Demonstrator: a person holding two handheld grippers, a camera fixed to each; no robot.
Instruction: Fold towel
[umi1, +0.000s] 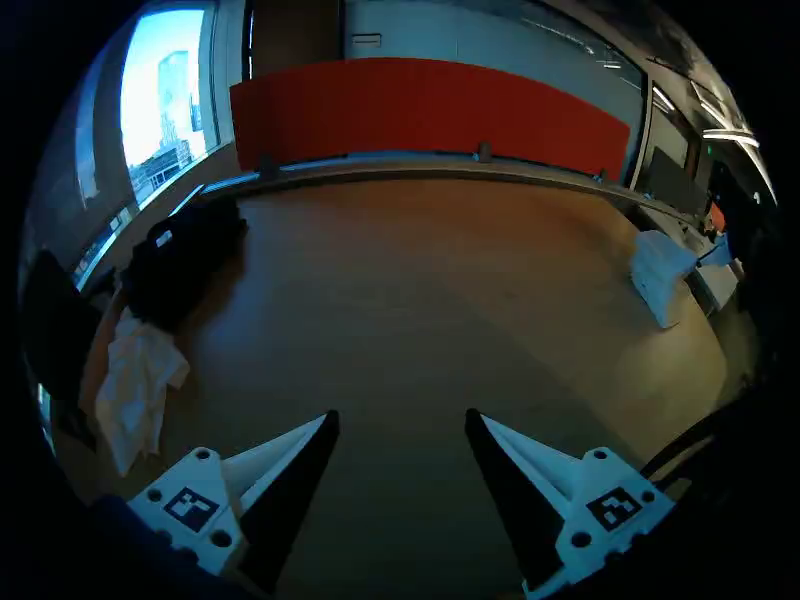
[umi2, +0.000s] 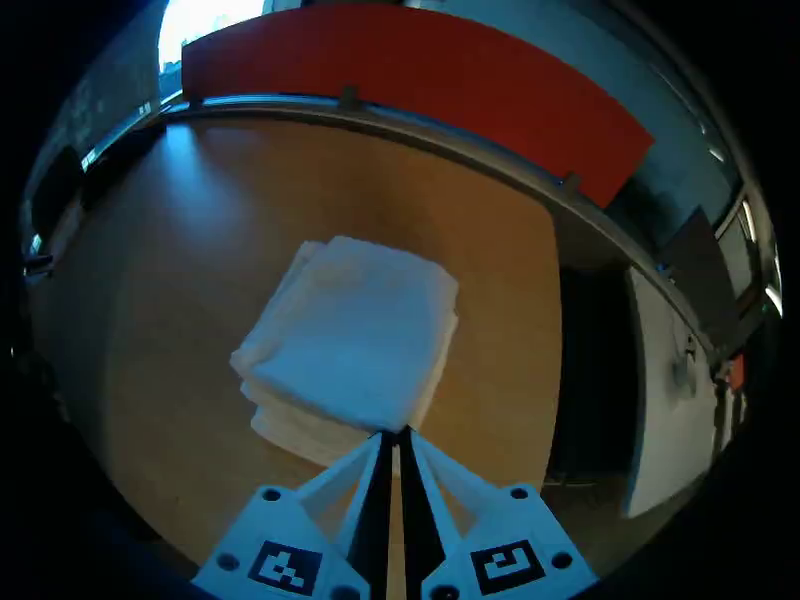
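Ahead of right gripper, closed: folded stack done | left gripper wide, empty | crumpled towel to its left unfolded.

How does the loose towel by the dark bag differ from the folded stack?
The loose towel lies crumpled at the table edge; the stack is folded square and flat. The loose towel is off to the side of the left hand-held gripper; the stack meets the right hand-held gripper. Both are white.
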